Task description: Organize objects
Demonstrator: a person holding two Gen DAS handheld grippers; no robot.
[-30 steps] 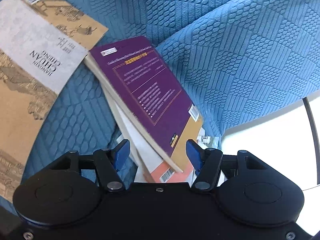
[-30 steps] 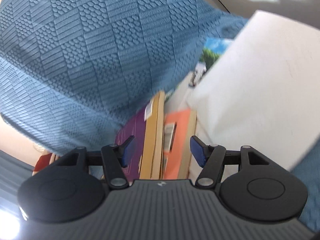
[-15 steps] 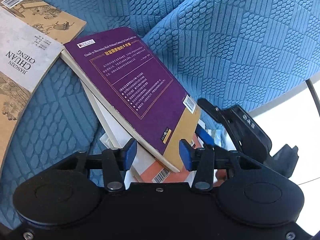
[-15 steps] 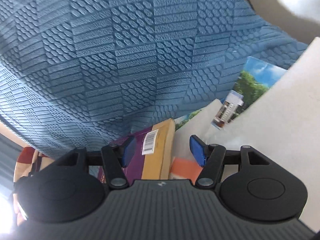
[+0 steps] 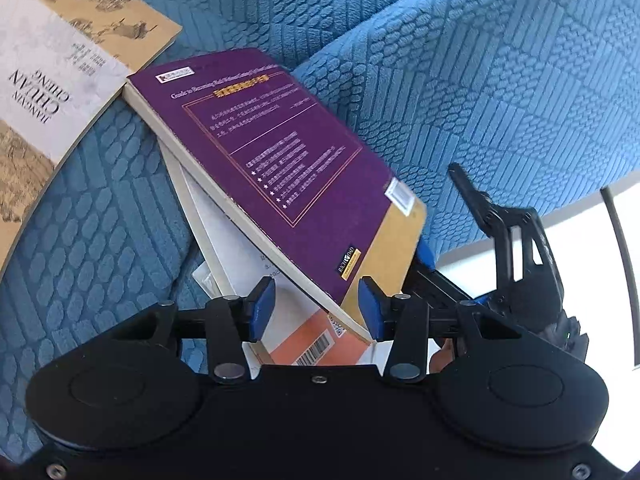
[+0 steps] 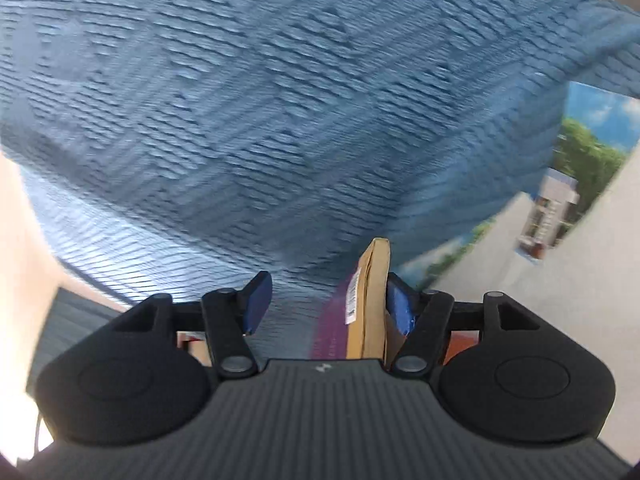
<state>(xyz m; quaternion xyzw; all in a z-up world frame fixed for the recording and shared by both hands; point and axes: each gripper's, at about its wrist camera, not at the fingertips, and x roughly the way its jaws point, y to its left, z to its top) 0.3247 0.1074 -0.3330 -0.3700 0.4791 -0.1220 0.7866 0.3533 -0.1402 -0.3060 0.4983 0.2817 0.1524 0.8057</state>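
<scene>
Two grippers: left gripper [image 5: 316, 306], right gripper [image 6: 326, 300]. Four books at least: one purple book [image 5: 280, 168], one tan book [image 5: 60, 68], one white book [image 5: 224, 240], one orange-covered book [image 5: 304, 340]. One blue quilted cover [image 5: 480, 80].

surface: blue quilted cushion [image 5: 460, 60] | on it: tan book [image 5: 52, 80], white book [image 5: 224, 240] under purple book [image 5: 280, 160]

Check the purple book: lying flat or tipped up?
Tipped up. The purple book has its near corner raised off the orange-backed book beneath, pages' edge exposed; the right gripper has one finger under its tan spine edge.
</scene>
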